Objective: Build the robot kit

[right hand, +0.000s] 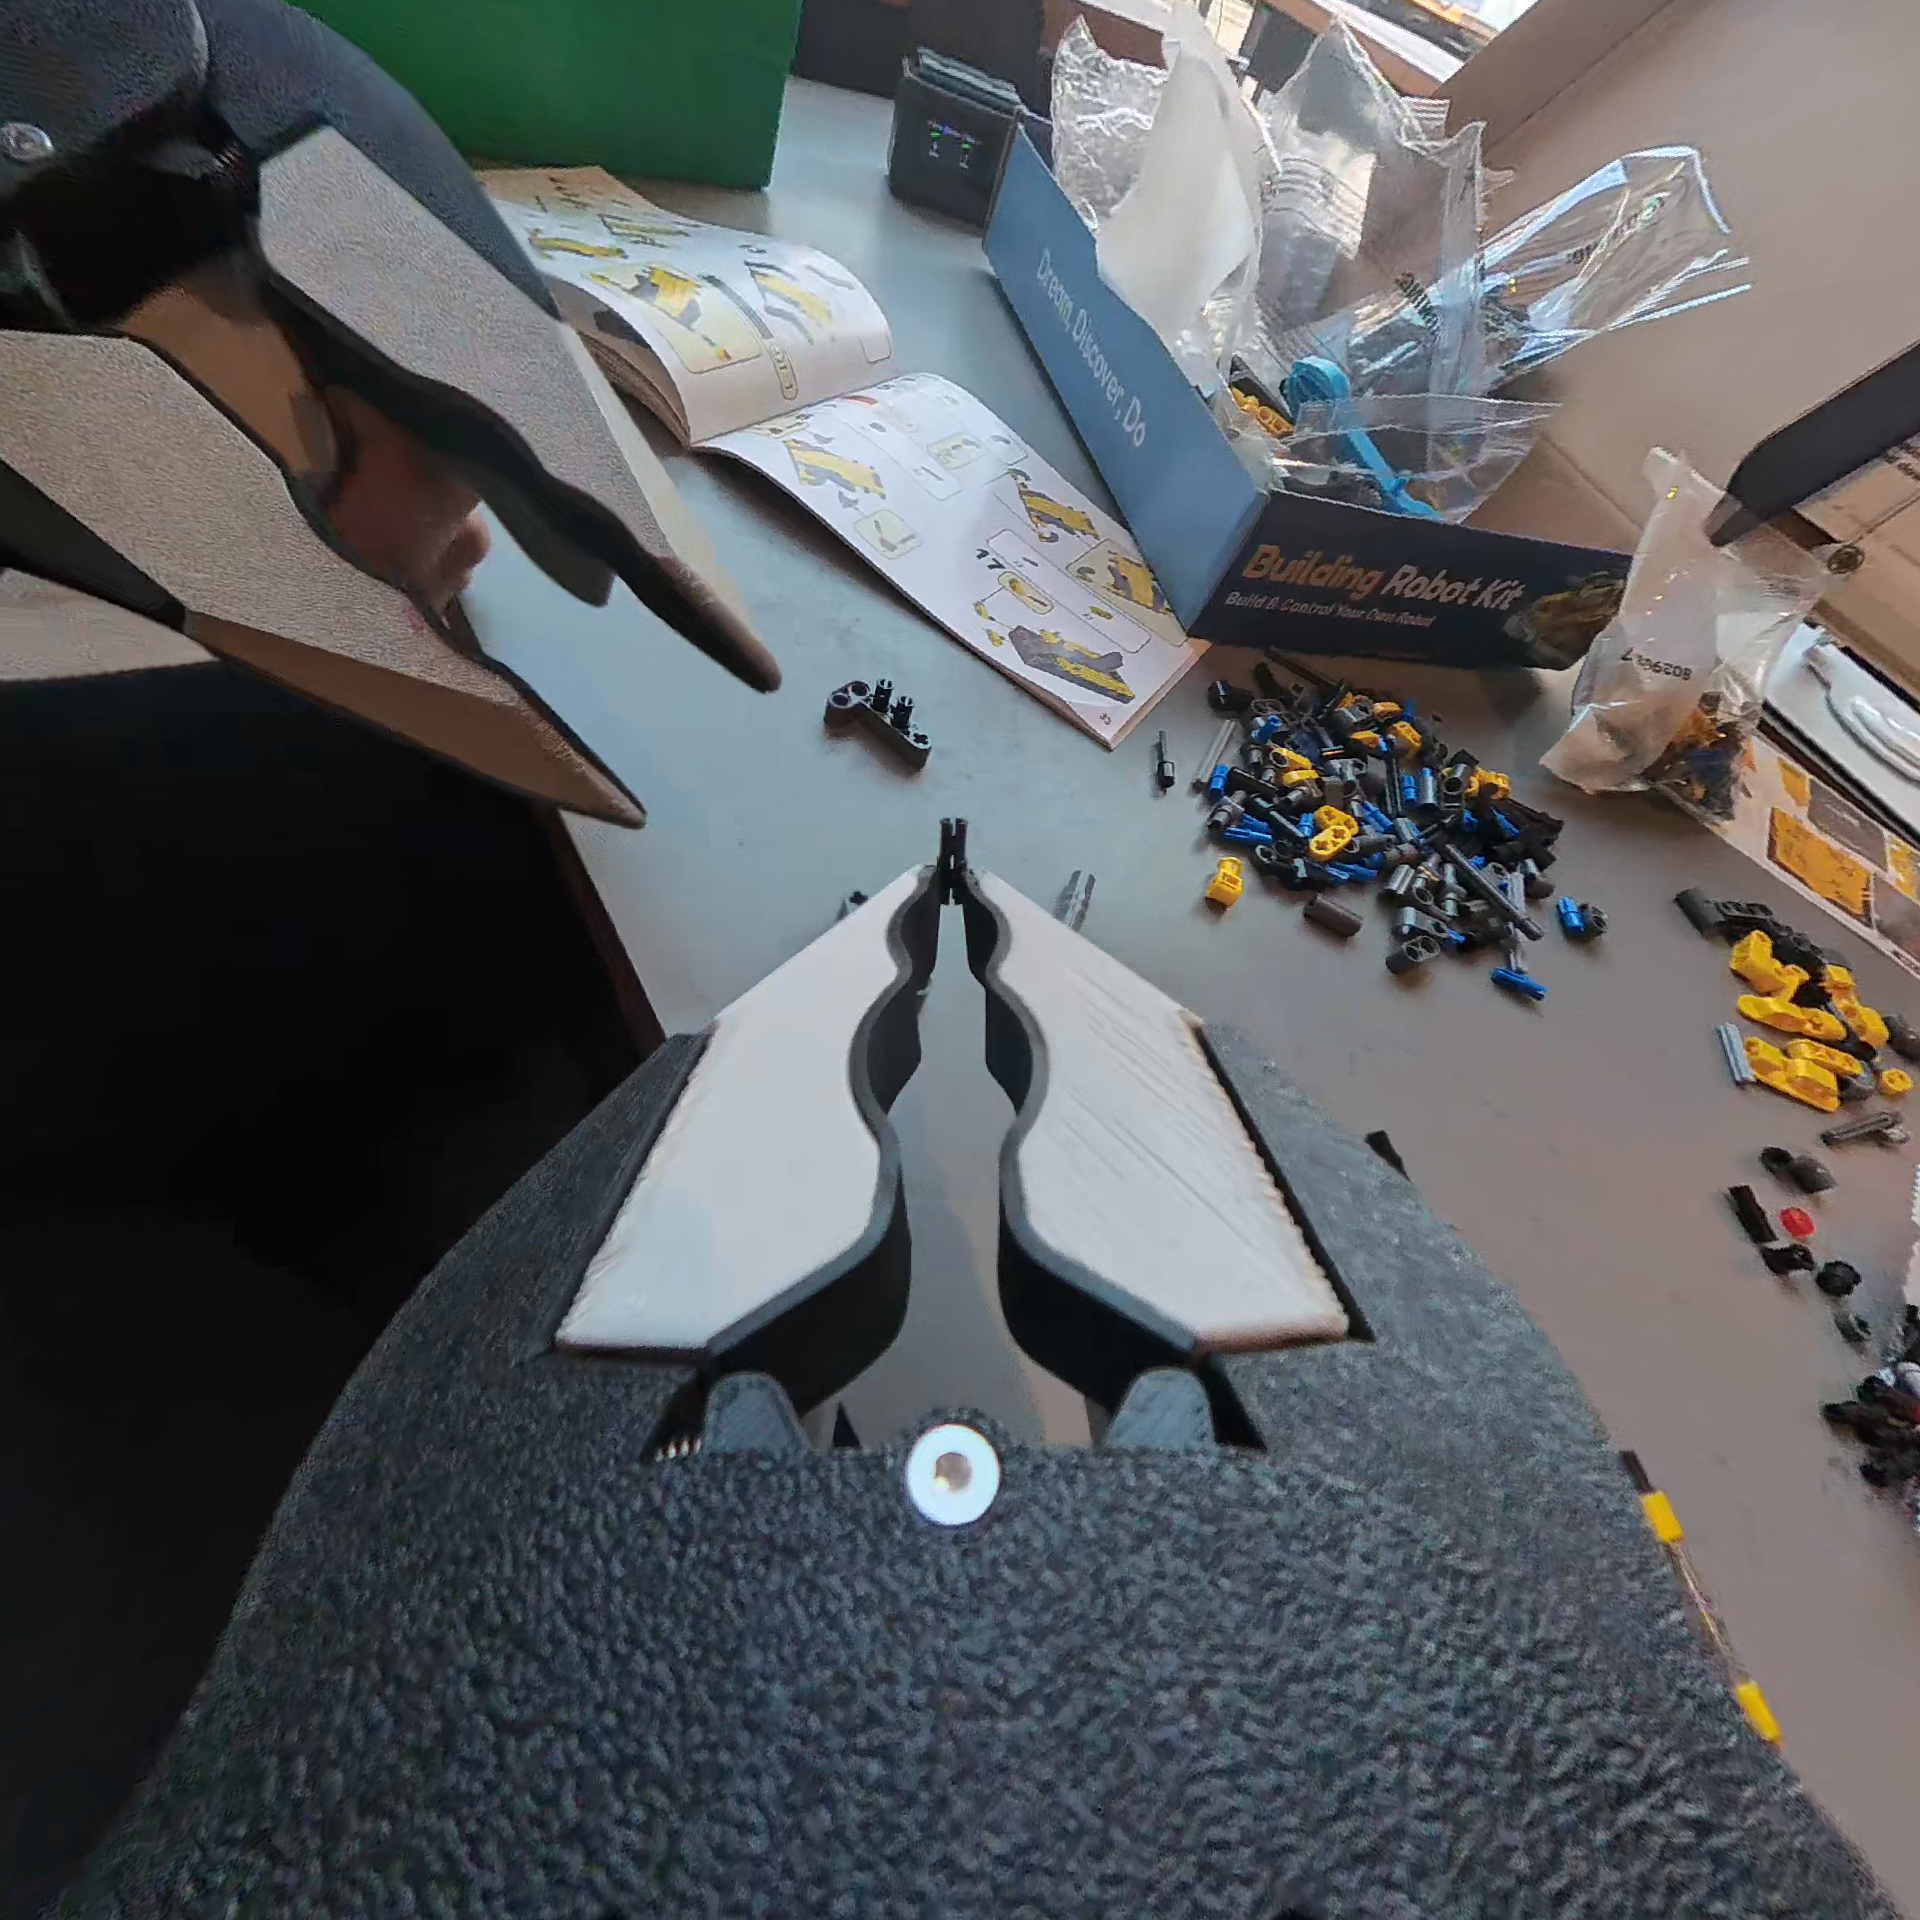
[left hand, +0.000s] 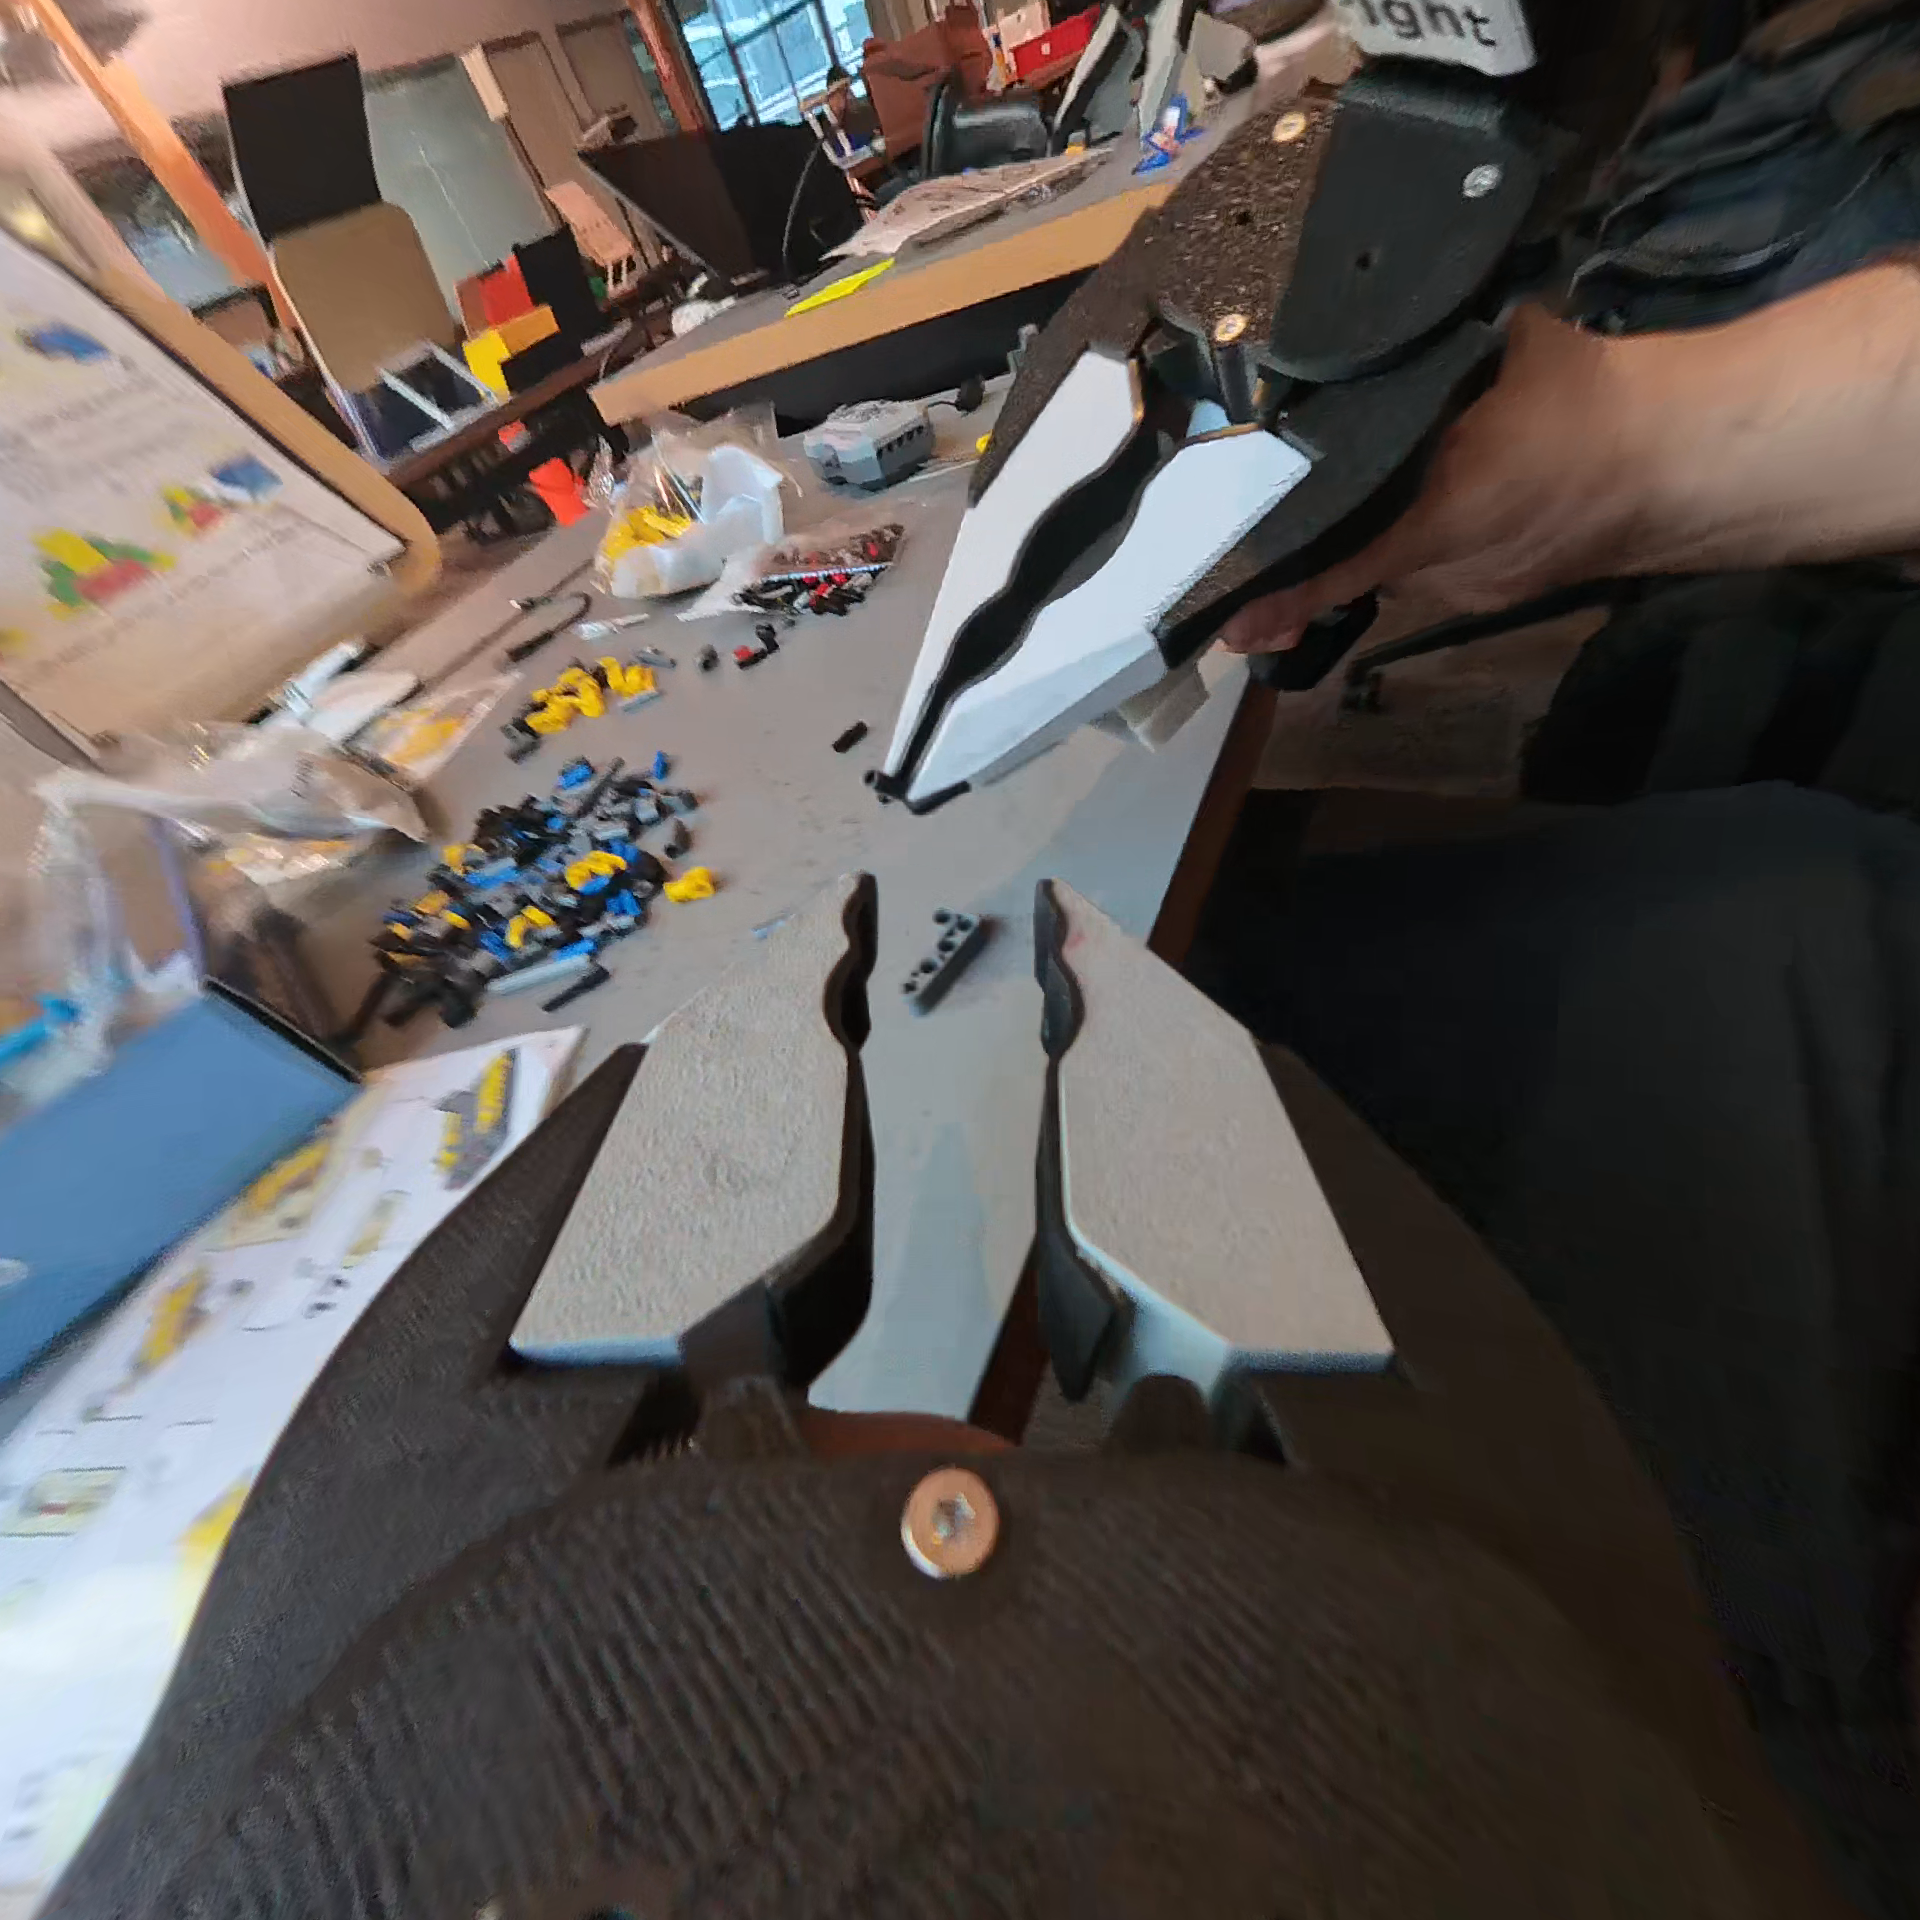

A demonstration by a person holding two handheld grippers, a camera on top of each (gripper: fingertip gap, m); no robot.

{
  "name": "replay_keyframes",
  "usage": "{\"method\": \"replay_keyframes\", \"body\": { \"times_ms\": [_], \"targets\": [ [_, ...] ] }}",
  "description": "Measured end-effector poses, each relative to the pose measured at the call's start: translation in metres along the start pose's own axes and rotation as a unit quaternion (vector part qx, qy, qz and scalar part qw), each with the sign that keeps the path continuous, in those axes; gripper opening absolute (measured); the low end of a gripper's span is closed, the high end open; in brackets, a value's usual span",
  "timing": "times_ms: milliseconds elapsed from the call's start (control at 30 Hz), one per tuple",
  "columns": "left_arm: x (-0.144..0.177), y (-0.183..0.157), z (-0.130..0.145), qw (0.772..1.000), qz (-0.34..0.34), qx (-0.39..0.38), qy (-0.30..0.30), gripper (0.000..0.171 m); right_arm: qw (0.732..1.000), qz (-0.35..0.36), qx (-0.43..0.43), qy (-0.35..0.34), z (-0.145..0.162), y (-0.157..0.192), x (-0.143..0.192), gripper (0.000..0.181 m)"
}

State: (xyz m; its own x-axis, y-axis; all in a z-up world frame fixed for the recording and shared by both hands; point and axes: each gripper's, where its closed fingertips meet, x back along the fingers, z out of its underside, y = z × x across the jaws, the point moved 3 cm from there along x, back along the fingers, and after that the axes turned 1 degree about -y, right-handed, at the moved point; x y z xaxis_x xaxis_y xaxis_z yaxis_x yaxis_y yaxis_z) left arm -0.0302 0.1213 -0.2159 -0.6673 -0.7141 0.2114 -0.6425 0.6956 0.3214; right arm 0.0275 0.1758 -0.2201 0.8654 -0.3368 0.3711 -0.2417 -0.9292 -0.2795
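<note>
My left gripper (left hand: 954,902) is open and empty, its jaws spread above a small black beam with pins (left hand: 943,958) that lies on the grey table. The same beam shows in the right wrist view (right hand: 878,713), with the left gripper (right hand: 712,753) hovering just left of it. My right gripper (right hand: 953,878) is shut on a small black pin (right hand: 952,844) that sticks out past its tips. In the left wrist view the right gripper (left hand: 906,790) hangs above the table, a hand's width beyond the beam, with the pin (left hand: 883,784) at its tip.
A pile of black, blue and yellow parts (right hand: 1392,821) lies right of the beam; yellow parts (right hand: 1808,1029) farther right. An open instruction booklet (right hand: 935,520), a dark kit box (right hand: 1382,582) with plastic bags (right hand: 1455,260), and the table's near edge (left hand: 1205,810) border the area. One gripper's finger ends stand about 5 cm off the other's.
</note>
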Motion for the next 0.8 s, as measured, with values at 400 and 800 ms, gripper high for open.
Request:
{"method": "replay_keyframes", "body": {
  "times_ms": [400, 800],
  "targets": [
    [0.014, 0.027, 0.018, 0.990, -0.010, -0.110, 0.089, 0.023, 0.983, -0.146, -0.109, -0.011, -0.011, 0.031, 0.001, 0.003],
    [0.009, -0.012, 0.033, 0.972, 0.084, -0.178, 0.129, 0.021, 0.950, -0.242, -0.177, 0.088, 0.009, 0.063, -0.009, 0.003]
  ]
}}
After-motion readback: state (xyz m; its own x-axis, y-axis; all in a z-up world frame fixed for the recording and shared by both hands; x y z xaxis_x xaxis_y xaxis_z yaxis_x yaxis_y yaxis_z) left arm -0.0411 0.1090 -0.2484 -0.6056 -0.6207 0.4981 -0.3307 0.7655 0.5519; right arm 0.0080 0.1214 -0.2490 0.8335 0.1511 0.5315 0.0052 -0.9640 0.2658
